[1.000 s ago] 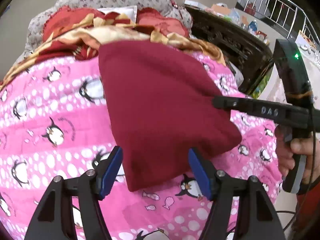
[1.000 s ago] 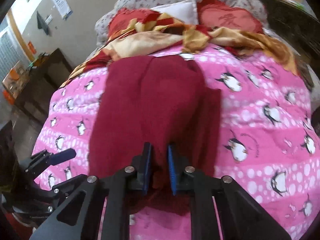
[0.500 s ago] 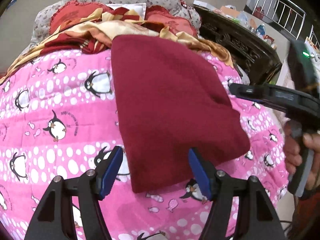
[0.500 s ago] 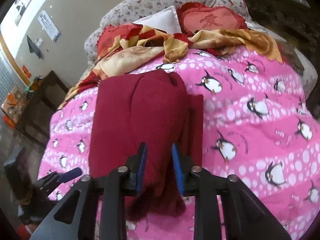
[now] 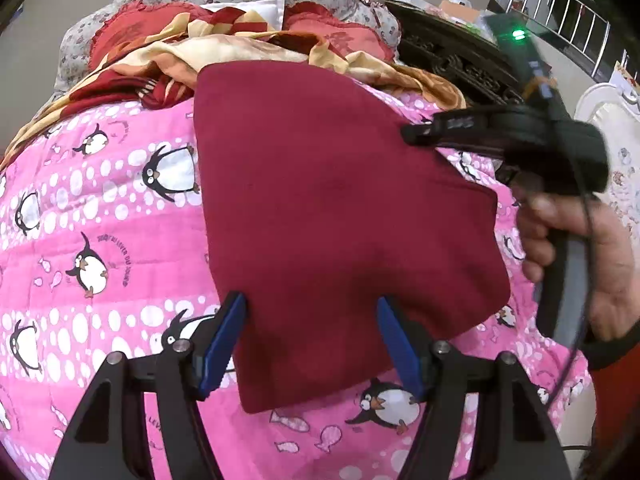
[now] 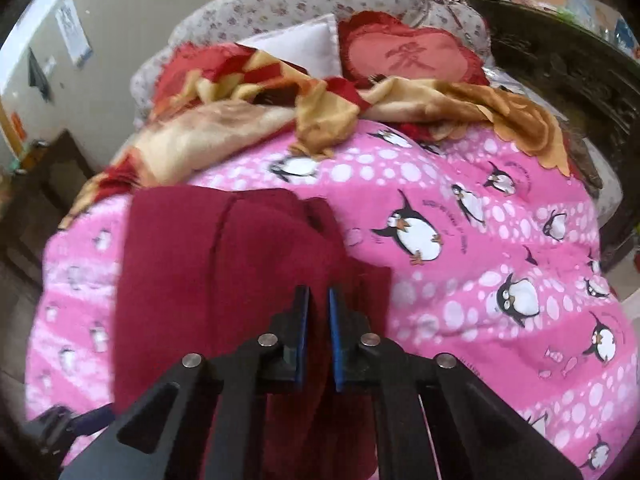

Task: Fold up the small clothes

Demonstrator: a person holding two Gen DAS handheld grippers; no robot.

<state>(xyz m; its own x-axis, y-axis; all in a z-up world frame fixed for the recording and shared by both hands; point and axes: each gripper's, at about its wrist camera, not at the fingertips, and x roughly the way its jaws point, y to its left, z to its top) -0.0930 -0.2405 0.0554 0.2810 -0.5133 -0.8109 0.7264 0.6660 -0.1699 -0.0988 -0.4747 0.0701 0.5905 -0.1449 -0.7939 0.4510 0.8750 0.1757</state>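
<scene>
A dark red garment [image 5: 320, 208] lies on the pink penguin quilt [image 5: 100, 240], its near edge between my left fingers. My left gripper [image 5: 312, 316] is open, its jaws wide on either side of the near edge. My right gripper [image 6: 319, 304] is shut on the garment's right edge [image 6: 256, 280] and lifts that side over the rest. In the left wrist view the right gripper [image 5: 416, 134] comes in from the right, held by a hand [image 5: 580, 260].
A red and gold blanket [image 5: 240, 52] is bunched at the far end of the bed, with a heart cushion [image 6: 412, 56] and floral pillow [image 6: 300, 0] behind. A dark carved cabinet [image 5: 460, 60] stands at the right. A dark table [image 6: 44, 176] stands left.
My right gripper has carried the garment's right edge up and leftward over the body. The garment's far end now sits nearer. My left gripper has stayed open at the near edge.
</scene>
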